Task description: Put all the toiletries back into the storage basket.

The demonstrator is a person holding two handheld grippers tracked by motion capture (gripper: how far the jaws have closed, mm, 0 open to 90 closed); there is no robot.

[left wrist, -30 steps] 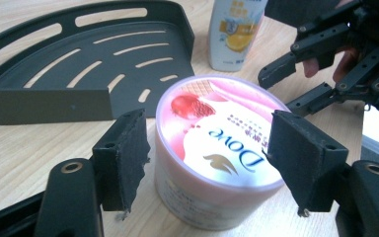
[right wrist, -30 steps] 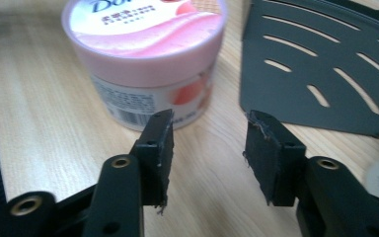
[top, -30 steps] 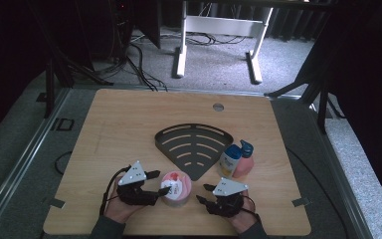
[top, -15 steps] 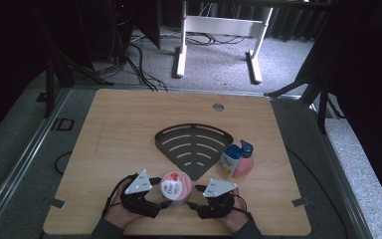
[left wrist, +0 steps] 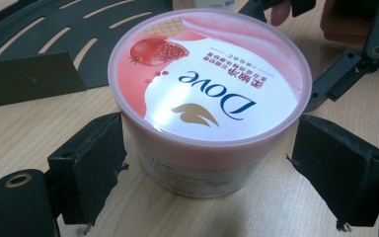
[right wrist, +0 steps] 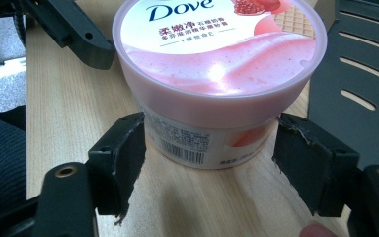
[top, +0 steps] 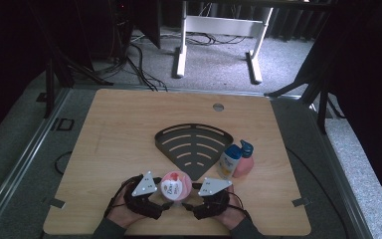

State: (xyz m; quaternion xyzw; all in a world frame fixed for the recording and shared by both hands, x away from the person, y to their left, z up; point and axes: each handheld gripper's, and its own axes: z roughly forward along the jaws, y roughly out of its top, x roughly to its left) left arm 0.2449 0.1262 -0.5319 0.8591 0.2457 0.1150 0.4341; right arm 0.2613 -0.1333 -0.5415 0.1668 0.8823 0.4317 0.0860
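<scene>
Pink tub (top: 175, 185) at the bottom centre of the high view.
It stands upright on the wood, its lid on, printed with a pomegranate.

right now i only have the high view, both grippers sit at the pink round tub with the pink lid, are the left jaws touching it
Observer: No. In the left gripper view the pink round tub stands between open jaws, with a gap on each side.
Operator: and the right gripper
Observer: The right gripper is open too, its jaws clear of the tub's wall.
Operator: anything readable on the lid
Observer: It says Dove, with a pomegranate picture.
</scene>
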